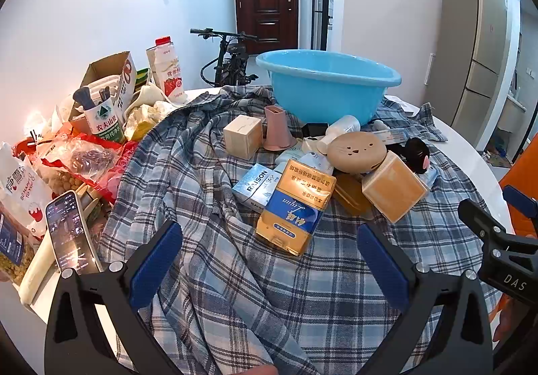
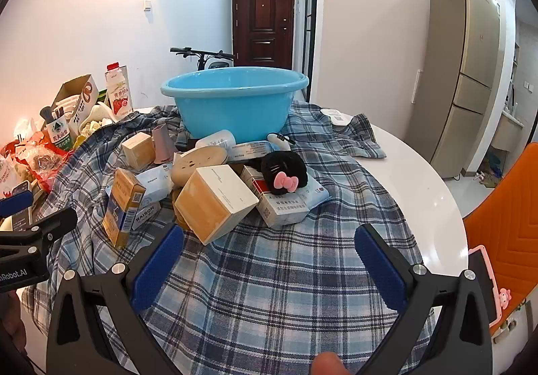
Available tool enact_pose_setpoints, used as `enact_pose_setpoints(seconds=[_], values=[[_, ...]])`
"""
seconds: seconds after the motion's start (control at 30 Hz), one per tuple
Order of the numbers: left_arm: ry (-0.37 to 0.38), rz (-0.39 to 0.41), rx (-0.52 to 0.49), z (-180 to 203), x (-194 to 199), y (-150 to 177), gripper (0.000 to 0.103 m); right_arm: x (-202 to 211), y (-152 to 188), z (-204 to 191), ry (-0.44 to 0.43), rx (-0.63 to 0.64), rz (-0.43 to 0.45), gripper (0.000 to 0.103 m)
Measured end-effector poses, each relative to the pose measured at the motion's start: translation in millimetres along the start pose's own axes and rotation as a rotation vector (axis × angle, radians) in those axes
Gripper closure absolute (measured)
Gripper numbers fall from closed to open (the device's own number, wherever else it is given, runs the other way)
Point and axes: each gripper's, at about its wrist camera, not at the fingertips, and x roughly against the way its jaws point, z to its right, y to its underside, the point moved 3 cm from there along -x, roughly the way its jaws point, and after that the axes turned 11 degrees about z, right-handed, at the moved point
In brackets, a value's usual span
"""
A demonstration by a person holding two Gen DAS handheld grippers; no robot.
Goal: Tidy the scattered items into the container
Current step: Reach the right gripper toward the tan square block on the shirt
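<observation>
Blue-padded, the left hand-held gripper (image 1: pixel 269 260) and right hand-held gripper (image 2: pixel 269 260) both stand wide open and empty above the blue-and-white plaid cloth (image 2: pixel 269 280) on the round white desk (image 2: pixel 430 180). Just beyond them, in front of the light blue plastic basin (image 2: pixel 235 106), lie the scattered items: a gold-and-blue carton (image 1: pixel 296 203), a tan cardboard cube (image 2: pixel 215 200), a black plush clip with a pink bow (image 2: pixel 285 170).

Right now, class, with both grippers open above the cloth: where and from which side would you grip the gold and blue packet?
Grip the gold and blue packet across its two narrow sides, coming from the near edge. It probably suits this: it lies tilted on the checked cloth, near end free, far end against other boxes.
</observation>
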Motion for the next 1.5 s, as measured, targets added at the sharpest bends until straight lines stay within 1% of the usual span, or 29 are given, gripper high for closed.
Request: enact_pose_setpoints(seconds=[0.37,0.97,1.17,1.37,1.5], values=[[0.003,-0.002,-0.004,-0.9,-0.2,1.0,0.000,-3.4,2.7,-0.7,-0.004,-0.013,-0.014,0.000],[0.017,-0.006,-0.011,2.3,0.8,2.5,0.000,-7.3,6.1,-4.5,-0.002,0.006,-0.023,0.000],[0.012,-0.007,-0.014,1.5,1.7,2.6,0.000,-13.4,6.4,-14.3,-0.012,0.053,-0.040,0.000],[0.010,-0.007,-0.002,-4.0,4.2,4.2,0.000,-25.0,4.4,-22.8,-0.031,0.114,-0.022,0.000],[-0.003,-0.001,-0.001,-8.3,8.4,6.5,0.000,-40.9,-1.7,-30.2,-0.020,0.208,-0.012,0.000]])
